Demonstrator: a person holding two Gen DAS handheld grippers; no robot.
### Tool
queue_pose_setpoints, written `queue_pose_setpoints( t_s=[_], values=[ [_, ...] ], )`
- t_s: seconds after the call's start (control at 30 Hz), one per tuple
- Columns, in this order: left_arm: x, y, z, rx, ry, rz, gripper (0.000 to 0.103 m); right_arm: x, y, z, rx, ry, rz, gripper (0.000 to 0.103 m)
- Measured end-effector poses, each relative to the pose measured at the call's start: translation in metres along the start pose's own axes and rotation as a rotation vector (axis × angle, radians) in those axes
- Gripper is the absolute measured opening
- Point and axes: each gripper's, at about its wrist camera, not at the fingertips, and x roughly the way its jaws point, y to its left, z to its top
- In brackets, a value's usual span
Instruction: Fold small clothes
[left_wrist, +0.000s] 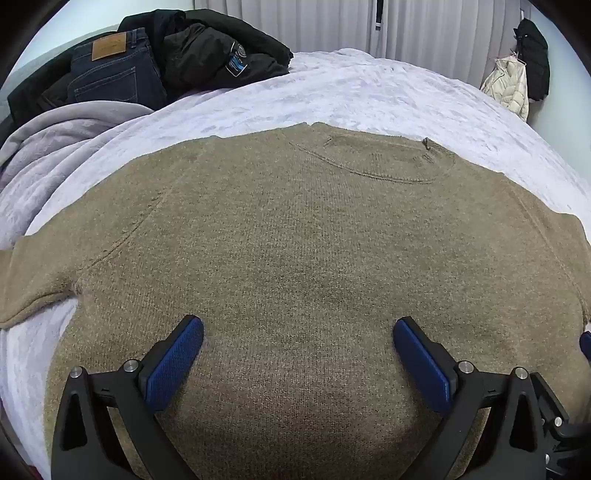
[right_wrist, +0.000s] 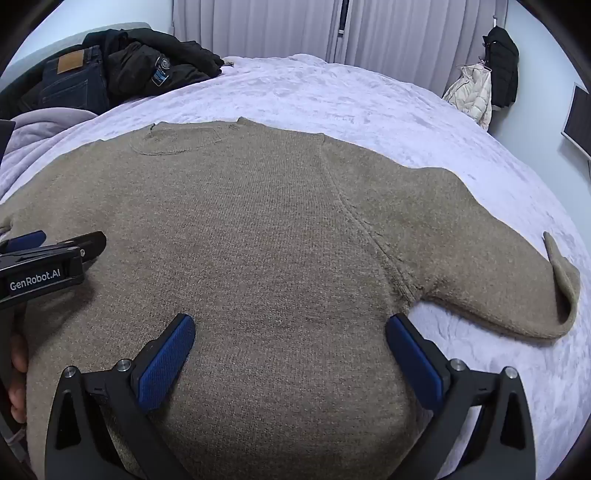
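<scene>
A brown knit sweater (left_wrist: 295, 240) lies spread flat, front up, on the pale lilac bed cover (left_wrist: 351, 96), neckline (left_wrist: 373, 158) at the far side. My left gripper (left_wrist: 298, 326) is open and empty, hovering over the sweater's lower body. My right gripper (right_wrist: 290, 325) is open and empty over the sweater (right_wrist: 240, 229) near its right armpit. The right sleeve (right_wrist: 498, 266) stretches right, its cuff (right_wrist: 561, 273) turned up. The left sleeve (left_wrist: 33, 280) runs off left. The left gripper also shows in the right wrist view (right_wrist: 44, 254), side-on at the left edge.
Dark jeans (left_wrist: 110, 70) and a black jacket (left_wrist: 207, 48) are piled at the bed's far left beside a grey blanket (left_wrist: 55, 140). Curtains (left_wrist: 332, 22) hang behind. A cream coat (left_wrist: 509, 88) and a black garment (left_wrist: 533, 55) hang at the far right.
</scene>
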Motion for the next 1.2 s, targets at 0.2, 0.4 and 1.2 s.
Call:
queue_pose_setpoints(
  t_s=[0.2, 0.4, 1.2],
  values=[
    [-0.001, -0.002, 0.0, 0.012, -0.006, 0.019, 0.103, -0.002, -0.001, 0.001, 0.008, -0.001, 0.012, 0.103],
    [-0.001, -0.001, 0.0, 0.007, -0.007, 0.015, 0.103, -0.001, -0.01, 0.003, 0.027, 0.001, 0.036, 0.103],
    [-0.004, -0.002, -0.001, 0.012, -0.018, 0.025, 0.103, -0.019, -0.025, 0.018, 0.125, 0.014, 0.03, 0.103]
  ],
)
